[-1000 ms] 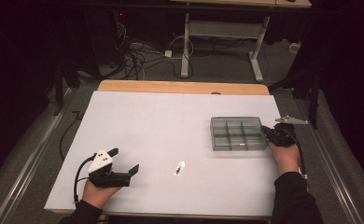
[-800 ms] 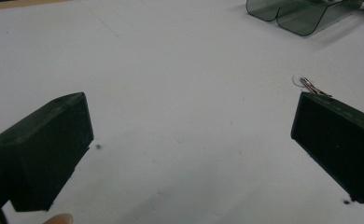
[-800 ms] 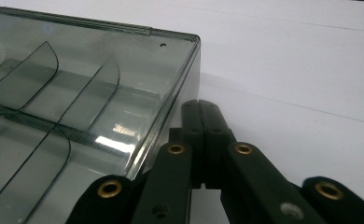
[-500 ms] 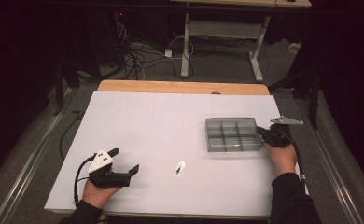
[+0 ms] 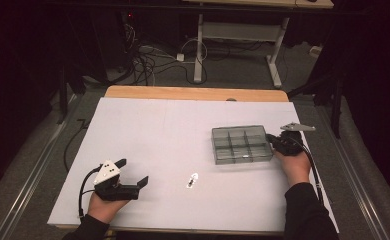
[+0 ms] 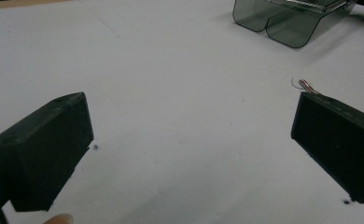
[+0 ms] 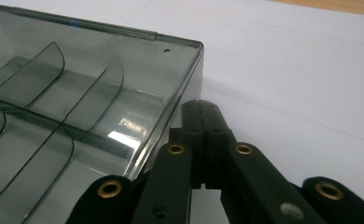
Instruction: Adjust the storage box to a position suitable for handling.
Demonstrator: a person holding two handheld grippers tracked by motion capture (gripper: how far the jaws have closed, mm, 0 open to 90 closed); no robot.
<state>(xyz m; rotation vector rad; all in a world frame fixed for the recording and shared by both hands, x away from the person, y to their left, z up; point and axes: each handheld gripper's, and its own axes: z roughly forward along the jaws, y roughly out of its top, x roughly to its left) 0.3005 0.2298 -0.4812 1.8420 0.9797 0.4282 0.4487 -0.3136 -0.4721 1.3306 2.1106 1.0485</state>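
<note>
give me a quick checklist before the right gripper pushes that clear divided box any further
1. Right gripper shut, tips against the box wall: ok.
2. Clear divided box flat on the table: ok.
3. Box compartments hold nothing: ok, as far as seen.
4. Small wired part lies apart from the box: ok.
5. Left gripper open, holding nothing, away from the box: ok.
6. Box lid: cannot tell.

Bright white table (image 5: 183,130) amid dark surroundings, soft overhead glare on the tray (image 7: 124,126), blurred near jaws.
</note>
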